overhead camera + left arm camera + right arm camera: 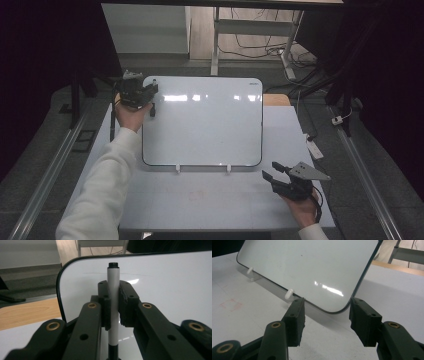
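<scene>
A whiteboard marker [113,302], white-barrelled with a black end, was held upright between the fingers [105,305] of the left gripper [142,95], clamped at mid-barrel, at the upper left corner of the whiteboard [210,125]. The board was propped at a slant on two small white pegs [289,293] on the bench [200,200], its surface seemingly unmarked.

The grip was taken on a smooth, round barrel by narrow pads, so the marker could be judged liable to pivot or slide once pressed against the board. Whether the black end carried a cap could not be told; if it did, no line would be drawn.

The right gripper [272,172] was held by the board's lower right corner with its fingers [295,320] about half open and nothing between them, the corner lying just beyond. With the board resting only on the pegs and not yet steadied, pressure from the marker near the top edge could tip or shift it. A careless closing of the right fingers could also nudge the corner off its peg.
</scene>
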Tool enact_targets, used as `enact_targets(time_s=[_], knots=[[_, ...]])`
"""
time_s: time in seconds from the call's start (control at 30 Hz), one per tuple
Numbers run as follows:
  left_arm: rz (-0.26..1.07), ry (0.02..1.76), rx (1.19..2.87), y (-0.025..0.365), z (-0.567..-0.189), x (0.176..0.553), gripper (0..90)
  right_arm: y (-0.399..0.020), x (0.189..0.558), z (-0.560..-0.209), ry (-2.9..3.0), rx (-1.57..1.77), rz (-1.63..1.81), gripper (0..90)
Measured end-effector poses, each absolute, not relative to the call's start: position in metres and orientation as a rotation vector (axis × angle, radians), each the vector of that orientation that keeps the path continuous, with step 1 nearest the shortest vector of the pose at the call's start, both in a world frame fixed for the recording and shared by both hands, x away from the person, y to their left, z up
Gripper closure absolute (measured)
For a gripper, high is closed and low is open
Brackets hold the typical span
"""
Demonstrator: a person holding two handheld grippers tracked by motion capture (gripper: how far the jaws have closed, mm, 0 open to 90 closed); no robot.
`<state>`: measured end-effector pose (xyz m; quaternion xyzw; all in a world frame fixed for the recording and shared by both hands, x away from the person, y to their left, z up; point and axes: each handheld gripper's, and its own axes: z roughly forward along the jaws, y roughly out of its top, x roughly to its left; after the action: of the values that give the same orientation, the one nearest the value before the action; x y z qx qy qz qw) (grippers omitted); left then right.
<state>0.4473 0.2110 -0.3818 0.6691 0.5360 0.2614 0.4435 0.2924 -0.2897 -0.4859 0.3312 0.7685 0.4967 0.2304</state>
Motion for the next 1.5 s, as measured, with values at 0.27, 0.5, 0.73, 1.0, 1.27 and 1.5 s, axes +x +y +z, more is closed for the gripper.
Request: enact_targets(time_s=[0.27, 0.5, 0.73, 1.0, 1.27, 1.5], knots=[[0.724, 1.302, 1.698, 0.199, -0.388, 0.45, 74.4, -0.292, 0.293, -0.488, 2.111, 0.916, 1.376, 46.0], [0.693, 1.22, 1.695, 0.204, -0.377, 0.433, 50.0, -0.293, 0.294, -0.488, 2.114, 0.912, 1.371, 45.1], [0.599, 1.13, 1.745, 0.218, -0.387, 0.384, 37.1, -0.296, 0.298, -0.491, 2.144, 0.897, 1.32, 43.8], [0.47, 1.045, 1.818, 0.226, -0.418, 0.327, 34.0, -0.296, 0.301, -0.495, 2.176, 0.871, 1.304, 43.5], [0.38, 1.029, 1.87, 0.225, -0.458, 0.278, 27.9, -0.299, 0.304, -0.495, 2.193, 0.869, 1.307, 42.6], [0.347, 1.027, 1.887, 0.229, -0.475, 0.261, 26.0, -0.299, 0.304, -0.493, 2.201, 0.85, 1.305, 42.2]])
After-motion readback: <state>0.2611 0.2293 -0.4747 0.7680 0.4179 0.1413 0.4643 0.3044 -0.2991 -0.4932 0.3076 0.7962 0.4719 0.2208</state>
